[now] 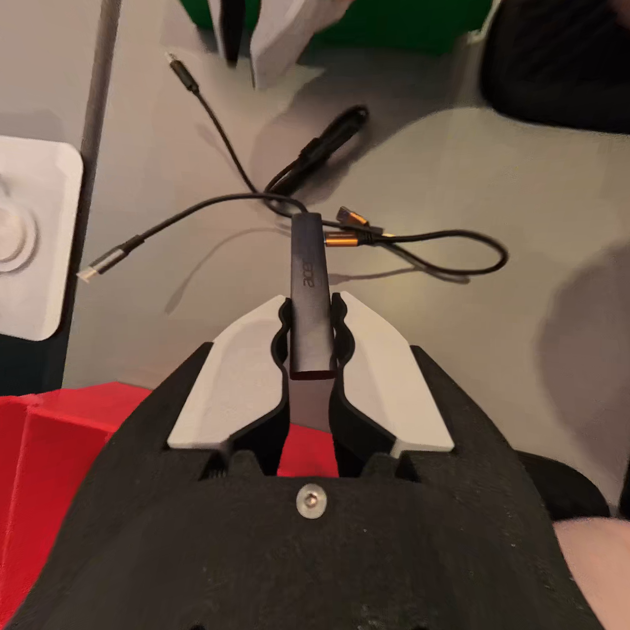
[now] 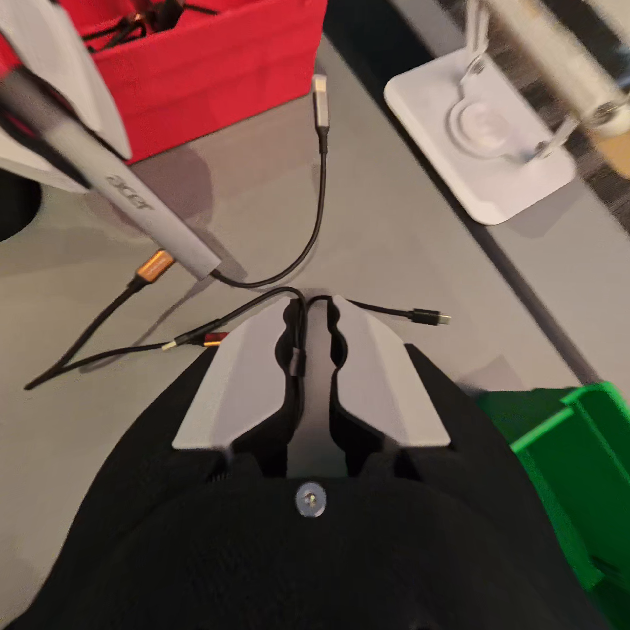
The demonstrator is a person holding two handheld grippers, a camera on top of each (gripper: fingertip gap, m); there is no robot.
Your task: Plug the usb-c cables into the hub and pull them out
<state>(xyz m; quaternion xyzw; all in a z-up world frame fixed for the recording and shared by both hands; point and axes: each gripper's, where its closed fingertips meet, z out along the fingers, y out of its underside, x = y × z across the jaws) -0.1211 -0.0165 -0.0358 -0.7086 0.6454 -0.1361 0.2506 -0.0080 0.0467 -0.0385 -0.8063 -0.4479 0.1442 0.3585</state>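
My left gripper (image 1: 311,298) is shut on the grey hub (image 1: 308,272) and holds it above the grey table. It also shows at the top left of the right wrist view (image 2: 105,170), with the hub (image 2: 163,218) pointing down at a slant. An orange connector (image 2: 155,266) sits in the hub's side. The hub's own cable ends in a silver plug (image 2: 320,102) by the red bin. My right gripper (image 2: 312,301) is open low over the table. A black cable bundle (image 2: 296,354) lies between its jaws against the left finger. A black usb-c plug (image 2: 431,317) lies to its right.
A red bin (image 2: 211,68) with cables stands beyond the hub. A green bin (image 2: 562,460) is at the right. A white stand base (image 2: 477,136) sits near the table's dark edge strip. Another orange connector (image 2: 214,339) and a small plug (image 2: 170,346) lie left of my right gripper. Spacing between my two grippers at the tips: around 15 cm.
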